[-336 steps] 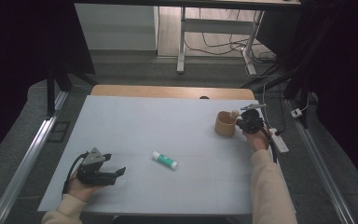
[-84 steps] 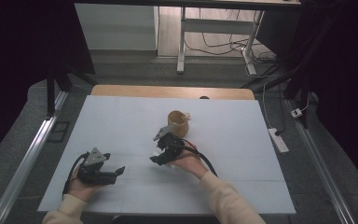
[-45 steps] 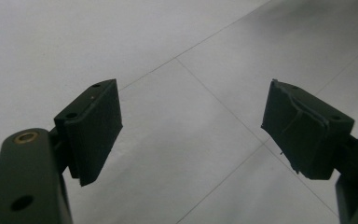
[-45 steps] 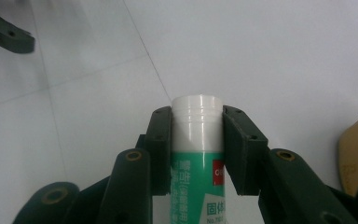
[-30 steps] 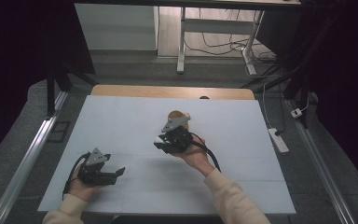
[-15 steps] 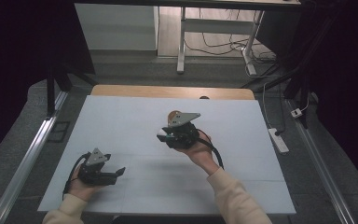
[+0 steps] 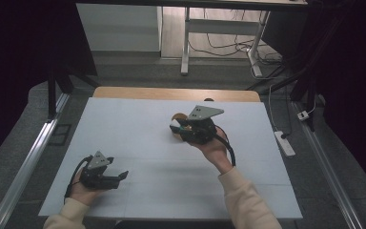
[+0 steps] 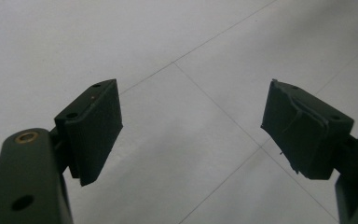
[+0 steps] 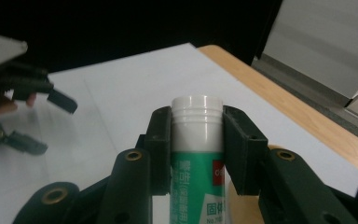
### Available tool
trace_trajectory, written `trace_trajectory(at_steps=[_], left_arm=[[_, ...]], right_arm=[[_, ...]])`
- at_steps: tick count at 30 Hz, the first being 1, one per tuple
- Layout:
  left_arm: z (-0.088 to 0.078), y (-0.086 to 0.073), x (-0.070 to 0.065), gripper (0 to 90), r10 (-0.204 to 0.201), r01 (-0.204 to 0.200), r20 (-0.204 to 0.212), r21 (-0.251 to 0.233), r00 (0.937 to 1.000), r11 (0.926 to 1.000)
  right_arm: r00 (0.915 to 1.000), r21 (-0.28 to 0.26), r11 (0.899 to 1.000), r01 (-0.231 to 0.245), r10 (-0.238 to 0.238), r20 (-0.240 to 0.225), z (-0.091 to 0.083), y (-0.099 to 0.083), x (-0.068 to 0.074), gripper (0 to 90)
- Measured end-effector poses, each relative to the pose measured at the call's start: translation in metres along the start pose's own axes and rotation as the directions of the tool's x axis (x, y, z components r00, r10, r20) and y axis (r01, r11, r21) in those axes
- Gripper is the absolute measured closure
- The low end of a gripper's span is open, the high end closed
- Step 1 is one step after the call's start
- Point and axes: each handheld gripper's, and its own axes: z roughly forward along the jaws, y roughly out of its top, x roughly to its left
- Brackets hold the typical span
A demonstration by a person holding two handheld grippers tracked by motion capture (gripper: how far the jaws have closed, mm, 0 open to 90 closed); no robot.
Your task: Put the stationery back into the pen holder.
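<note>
The one thing with print is the glue stick (image 9: 197,154), at the lower middle of the right gripper view, seen between two black jaws. Its green band carries white Chinese characters running down the tube; near the bottom edge of the frame two read roughly as "固体", cut off below. Beside them sits a small red square logo with white marks too small to read. In the high view the glue stick (image 7: 175,124) is too small for any print.

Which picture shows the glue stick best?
The right gripper view: the glue stick stands big and close between the right gripper pads, white cap and green label clear. In the high view it is a tiny white tip beside the gripper.
</note>
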Motion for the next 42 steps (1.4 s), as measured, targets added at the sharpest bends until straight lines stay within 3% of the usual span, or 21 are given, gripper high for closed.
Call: trace_trajectory(at_steps=[7, 17, 36, 42], left_arm=[[0.001, 0.001, 0.001, 19.4, -0.001, 0.001, 0.005, -0.001, 1.0000, 1.0000], [0.002, 0.001, 0.001, 19.5, -0.001, 0.001, 0.003, 0.000, 1.0000, 1.0000], [0.003, 0.000, 0.003, 19.5, -0.002, 0.002, 0.004, 0.003, 1.0000, 1.0000], [0.003, 0.000, 0.004, 19.5, -0.002, 0.002, 0.004, 0.005, 1.0000, 1.0000]], right_arm=[[0.9988, -0.039, 0.999, -0.026, 0.027, 0.041, 0.002, 0.010, -0.018, 64.5], [0.9949, -0.048, 0.997, -0.056, 0.059, 0.081, 0.023, 0.017, -0.043, 64.5], [0.9863, -0.057, 0.995, -0.088, 0.095, 0.135, 0.071, 0.012, -0.070, 64.3], [0.9852, -0.055, 0.993, -0.107, 0.113, 0.129, 0.089, 0.006, -0.074, 64.2]])
